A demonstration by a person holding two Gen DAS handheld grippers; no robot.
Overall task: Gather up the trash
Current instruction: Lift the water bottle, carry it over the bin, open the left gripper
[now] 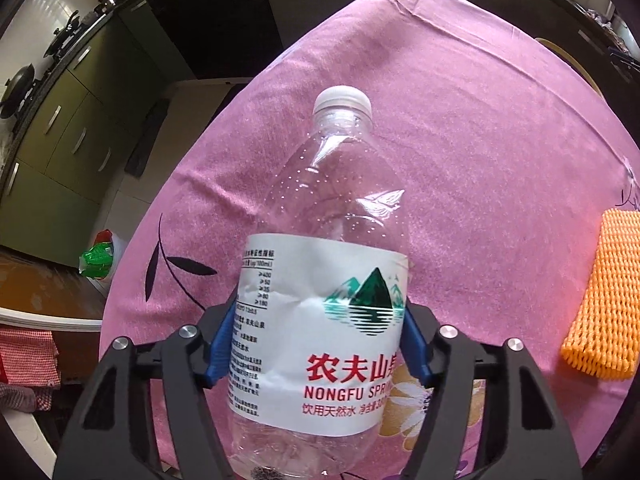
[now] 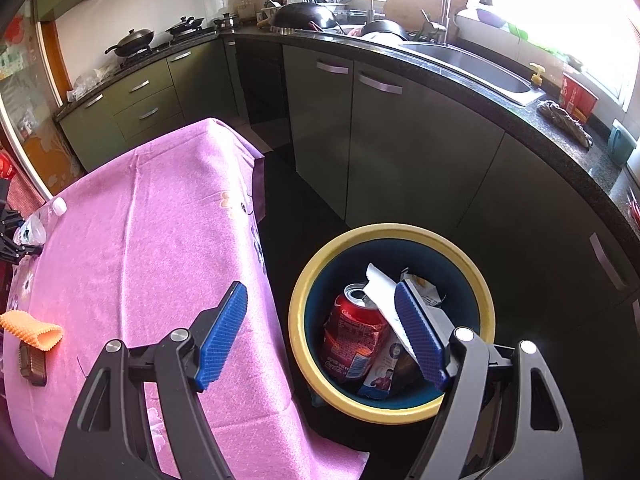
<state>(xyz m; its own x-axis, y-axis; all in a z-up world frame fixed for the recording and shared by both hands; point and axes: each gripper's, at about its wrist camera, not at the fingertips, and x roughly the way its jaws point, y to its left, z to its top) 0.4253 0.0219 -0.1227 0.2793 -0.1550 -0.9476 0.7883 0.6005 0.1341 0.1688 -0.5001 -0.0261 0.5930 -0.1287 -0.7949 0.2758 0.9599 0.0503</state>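
A clear plastic water bottle (image 1: 320, 280) with a white cap and a white label lies on the pink tablecloth (image 1: 460, 140). My left gripper (image 1: 318, 344) is shut on it, its blue pads pressed on both sides of the label. The same bottle (image 2: 36, 228) shows at the far left of the right wrist view. An orange foam net (image 1: 600, 296) lies to the right on the cloth. My right gripper (image 2: 320, 288) hangs open and empty over the gap between the table edge and a yellow-rimmed bin (image 2: 296, 292). The bin holds a crushed red can (image 2: 352, 332) and paper wrappers.
A small brown object (image 2: 33, 364) lies beside the orange net (image 2: 32, 330) on the table. Dark green cabinets (image 2: 384, 152) and a counter with a sink (image 2: 472, 64) run behind the bin. A green bag (image 1: 98, 258) sits on the floor left of the table.
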